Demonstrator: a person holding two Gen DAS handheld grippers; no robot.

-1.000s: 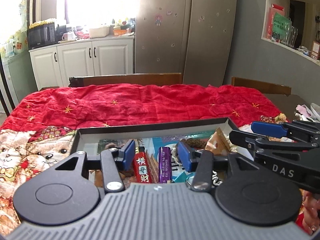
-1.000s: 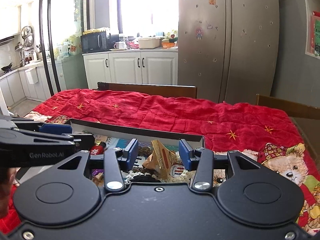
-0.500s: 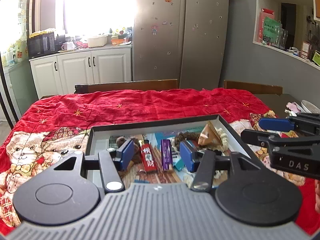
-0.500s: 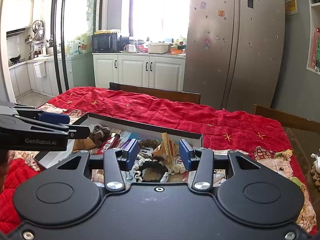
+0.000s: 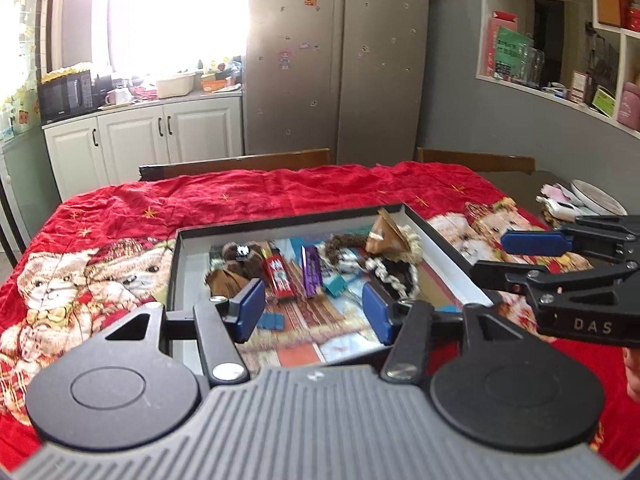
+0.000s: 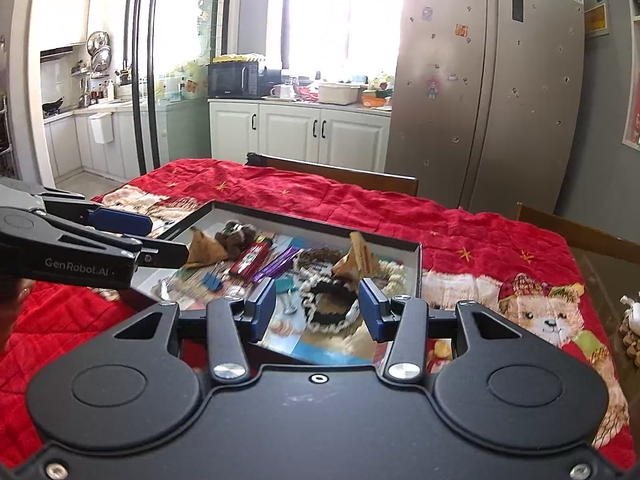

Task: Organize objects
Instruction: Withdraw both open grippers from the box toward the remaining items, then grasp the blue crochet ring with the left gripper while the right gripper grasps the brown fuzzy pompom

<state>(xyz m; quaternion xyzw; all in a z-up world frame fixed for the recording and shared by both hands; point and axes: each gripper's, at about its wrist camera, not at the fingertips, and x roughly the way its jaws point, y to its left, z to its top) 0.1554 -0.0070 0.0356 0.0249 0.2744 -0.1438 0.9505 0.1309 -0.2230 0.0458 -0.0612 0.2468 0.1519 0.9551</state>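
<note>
Both claws are empty right now: our left claw (image 5: 314, 310) has just been opening its jaws wider, nothing between them, and the right claw (image 6: 316, 310) sits parted over air too. We hover at the near edge of the shallow black tray (image 5: 444, 248), probably picking a first target. Inside it's a jumble: a red packet (image 5: 280, 278), a glossy purple packet (image 5: 311, 270), a braided cream rope loop (image 6: 320, 292), all on a quilted red blanket (image 5: 240, 196) over the desk.
</note>
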